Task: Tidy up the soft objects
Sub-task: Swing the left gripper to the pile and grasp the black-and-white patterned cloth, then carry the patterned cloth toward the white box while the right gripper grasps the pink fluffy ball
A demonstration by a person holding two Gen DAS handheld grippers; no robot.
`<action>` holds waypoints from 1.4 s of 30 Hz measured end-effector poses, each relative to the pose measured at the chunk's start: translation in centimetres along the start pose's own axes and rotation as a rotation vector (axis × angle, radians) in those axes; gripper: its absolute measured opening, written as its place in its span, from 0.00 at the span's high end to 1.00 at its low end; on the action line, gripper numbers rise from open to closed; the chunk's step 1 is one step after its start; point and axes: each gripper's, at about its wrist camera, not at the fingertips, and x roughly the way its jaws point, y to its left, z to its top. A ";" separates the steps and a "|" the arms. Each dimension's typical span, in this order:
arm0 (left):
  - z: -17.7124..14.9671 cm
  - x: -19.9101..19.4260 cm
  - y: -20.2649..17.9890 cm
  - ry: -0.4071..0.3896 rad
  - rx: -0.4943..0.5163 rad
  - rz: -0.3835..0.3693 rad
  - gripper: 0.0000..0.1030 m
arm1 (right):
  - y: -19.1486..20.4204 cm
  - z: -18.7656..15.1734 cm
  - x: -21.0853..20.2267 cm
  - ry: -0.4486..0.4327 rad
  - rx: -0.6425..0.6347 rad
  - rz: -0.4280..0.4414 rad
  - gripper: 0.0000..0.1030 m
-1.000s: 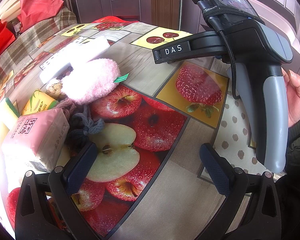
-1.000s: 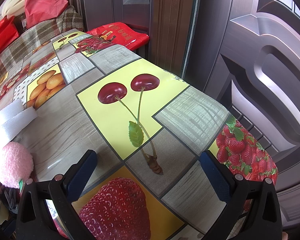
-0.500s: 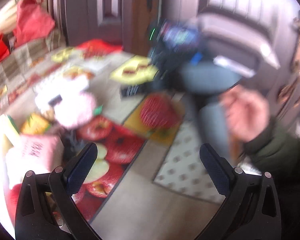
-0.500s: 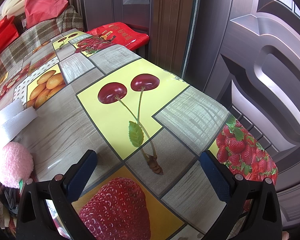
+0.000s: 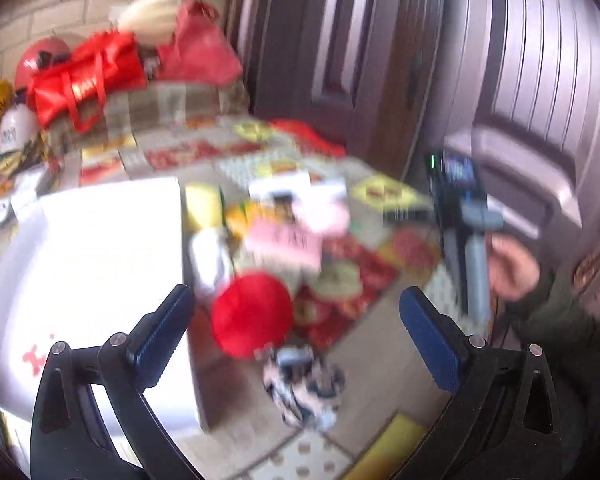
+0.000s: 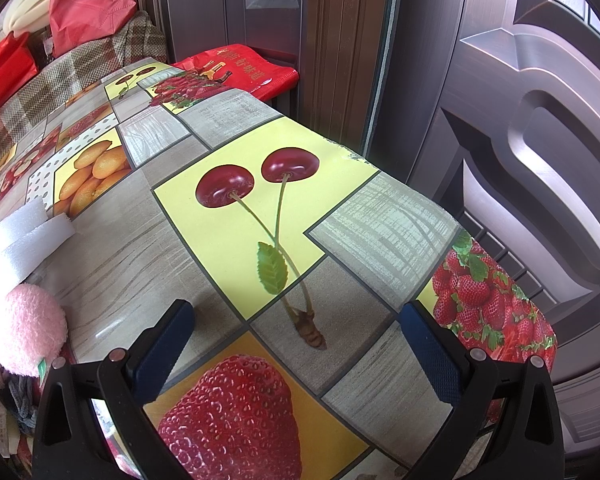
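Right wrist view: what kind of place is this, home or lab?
Most likely a lived-in home, near an entrance. A fruit-print tablecloth covers the table, a heavy panelled metal door stands right behind it, and red shopping bags are piled on a checked cloth at the far end.

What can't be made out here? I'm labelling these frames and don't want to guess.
- Left wrist view: motion blur smears the pile; the pink pack's print is unreadable and the patterned bundle can't be identified.
- Left wrist view: the white box is overexposed, its surface detail lost.
- Right wrist view: the pink plush and white foam are cut off by the left edge.
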 end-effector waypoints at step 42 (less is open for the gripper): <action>-2.2 2.2 -2.0 0.011 0.071 0.043 0.66 | 7.4 -1.1 -5.4 -0.115 -0.405 0.703 0.01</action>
